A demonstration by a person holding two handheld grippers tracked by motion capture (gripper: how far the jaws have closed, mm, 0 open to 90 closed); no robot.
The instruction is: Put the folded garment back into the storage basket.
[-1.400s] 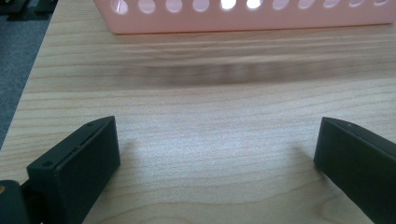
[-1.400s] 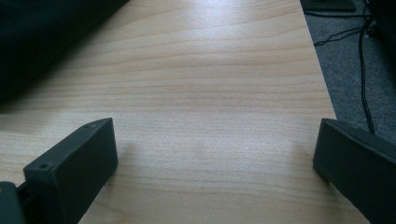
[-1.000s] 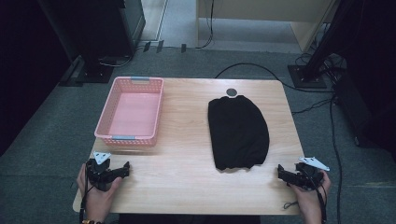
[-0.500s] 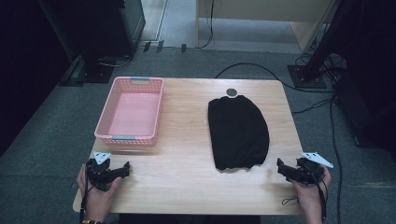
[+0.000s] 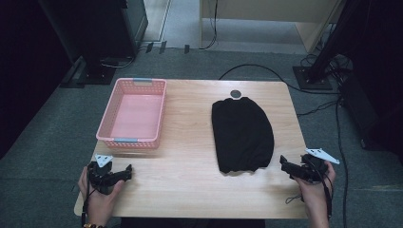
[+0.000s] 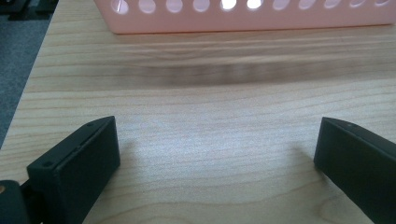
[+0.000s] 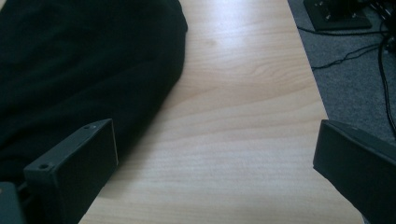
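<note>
We hold the left gripper [image 5: 124, 173] low over the near left corner of the wooden table [image 5: 190, 142], its jaws spread wide with bare wood between them. Our right gripper [image 5: 286, 165] sits at the near right edge, jaws likewise released, just beside the black cloth [image 5: 242, 135]. The cloth lies flat on the table's right half. Farther left stands the pink basket [image 5: 134, 140].

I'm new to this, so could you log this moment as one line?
left gripper: open, near pink basket | right gripper: open, beside black cloth | nothing held
</note>
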